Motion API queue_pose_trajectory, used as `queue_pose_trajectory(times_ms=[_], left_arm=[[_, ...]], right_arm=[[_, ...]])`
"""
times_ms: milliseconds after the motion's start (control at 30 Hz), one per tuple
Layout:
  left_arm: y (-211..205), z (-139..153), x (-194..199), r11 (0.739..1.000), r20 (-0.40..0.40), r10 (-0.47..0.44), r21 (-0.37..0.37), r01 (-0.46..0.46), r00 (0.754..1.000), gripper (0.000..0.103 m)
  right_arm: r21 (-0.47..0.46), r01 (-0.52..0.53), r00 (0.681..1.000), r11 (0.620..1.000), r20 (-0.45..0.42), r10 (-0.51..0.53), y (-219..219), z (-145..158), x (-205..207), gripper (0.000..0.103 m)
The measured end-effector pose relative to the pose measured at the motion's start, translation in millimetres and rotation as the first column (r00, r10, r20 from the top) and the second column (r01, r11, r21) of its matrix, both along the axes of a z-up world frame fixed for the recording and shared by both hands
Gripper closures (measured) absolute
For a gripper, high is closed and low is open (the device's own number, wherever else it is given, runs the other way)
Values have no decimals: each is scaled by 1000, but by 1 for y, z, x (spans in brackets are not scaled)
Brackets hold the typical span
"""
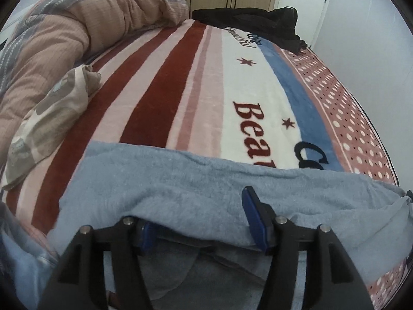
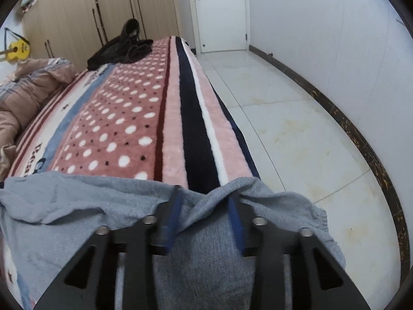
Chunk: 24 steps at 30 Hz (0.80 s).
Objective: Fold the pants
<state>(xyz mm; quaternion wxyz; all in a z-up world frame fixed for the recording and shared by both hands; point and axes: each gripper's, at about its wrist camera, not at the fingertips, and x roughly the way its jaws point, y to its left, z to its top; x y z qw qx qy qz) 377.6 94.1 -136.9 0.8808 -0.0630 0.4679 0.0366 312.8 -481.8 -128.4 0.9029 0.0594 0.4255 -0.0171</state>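
Blue terry pants are lying across the striped bed blanket.
Left tool and right tool are gaping part-open, cloth lying loose between their fingers; black clothes sitting at eleven o'clock.

Bed; pants, quilt, dark clothes.
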Motion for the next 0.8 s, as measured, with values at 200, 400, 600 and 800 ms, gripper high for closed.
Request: queue_pose_trajectory(times_ms=[200, 400, 600, 800], left_arm=[[14, 5, 7, 998, 27, 52, 31, -53, 998, 44], [8, 16, -2, 1000, 42, -5, 24, 4, 999, 40], [-13, 33, -24, 995, 82, -94, -22, 97, 992, 37], [-43, 42, -51, 970, 115, -232, -42, 238, 966, 33]], right_arm=[[-58, -4, 1000, 998, 18, 5, 4, 14, 6, 57], [-72, -76, 994, 995, 78, 82, 32, 40, 0, 56], [19, -334, 941, 942, 69, 332, 104, 54, -5, 57], [129, -525, 845, 842, -39, 533, 169, 24, -11, 89]])
